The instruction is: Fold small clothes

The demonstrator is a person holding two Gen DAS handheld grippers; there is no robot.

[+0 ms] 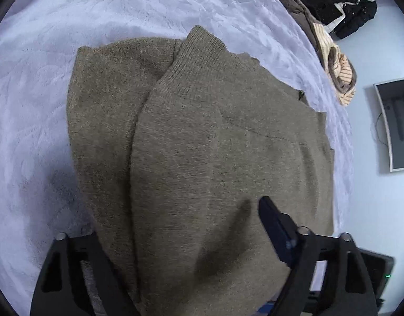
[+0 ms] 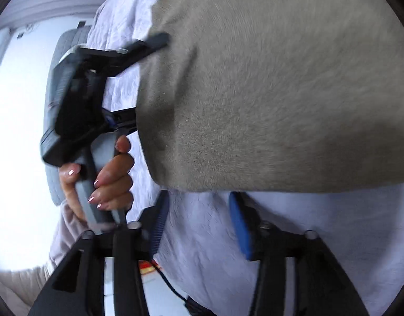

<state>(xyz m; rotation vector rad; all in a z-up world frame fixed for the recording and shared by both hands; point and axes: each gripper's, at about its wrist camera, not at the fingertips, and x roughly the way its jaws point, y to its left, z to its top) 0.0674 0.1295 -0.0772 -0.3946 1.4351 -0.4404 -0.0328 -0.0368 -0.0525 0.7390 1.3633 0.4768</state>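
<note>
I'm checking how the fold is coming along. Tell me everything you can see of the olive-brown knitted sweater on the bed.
The olive-brown knitted sweater lies folded on the pale lilac fleece blanket. It looks like soft, fuzzy wool. One sleeve, ending in a ribbed cuff, is laid lengthwise over the body, leaving a long fold line beside it. Its near edge drapes over the left gripper: one finger lies on top of the knit, the other is hidden beneath. The right gripper is open over bare blanket, just short of the sweater's edge.

lavender bedspread (image 1: pixel 123 13), pale floor (image 1: pixel 380 60)
</note>
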